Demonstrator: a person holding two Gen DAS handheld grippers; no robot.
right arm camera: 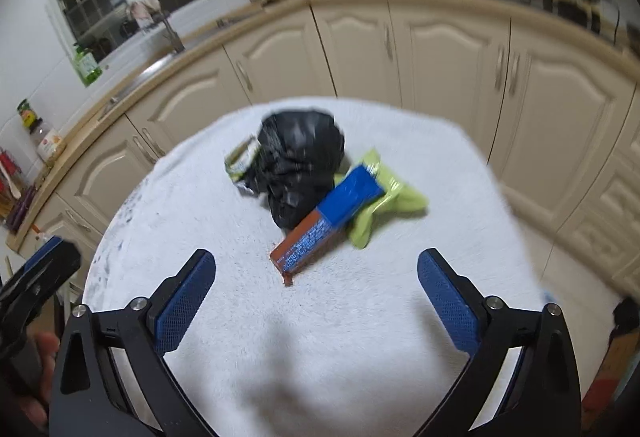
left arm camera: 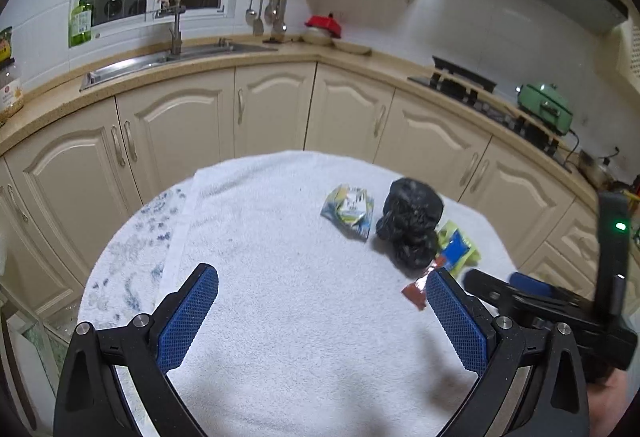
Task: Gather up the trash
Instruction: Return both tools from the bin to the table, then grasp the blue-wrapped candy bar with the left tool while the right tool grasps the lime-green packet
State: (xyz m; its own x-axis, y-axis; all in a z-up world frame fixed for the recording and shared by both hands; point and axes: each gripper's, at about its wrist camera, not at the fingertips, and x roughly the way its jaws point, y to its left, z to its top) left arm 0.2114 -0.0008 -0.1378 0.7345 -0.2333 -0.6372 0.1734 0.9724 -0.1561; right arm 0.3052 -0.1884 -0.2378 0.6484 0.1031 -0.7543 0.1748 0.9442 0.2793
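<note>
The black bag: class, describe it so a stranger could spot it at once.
Start at the round table under a white towel. Near its far side lies a cluster of trash, and the black bag sits in its middle. It alone is dark, crumpled and unprinted; the wrappers beside it are coloured.

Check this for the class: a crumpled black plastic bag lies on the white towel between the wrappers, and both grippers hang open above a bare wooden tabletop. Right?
One slip: the table is not bare wood. Both wrist views show the white towel covering it. The crumpled black plastic bag does lie there, and the left gripper and right gripper are open.

text: none legible | brown-and-blue wrapper (right arm camera: 320,233): white print, blurred | green bottle (left arm camera: 81,20) label: unreadable
</note>
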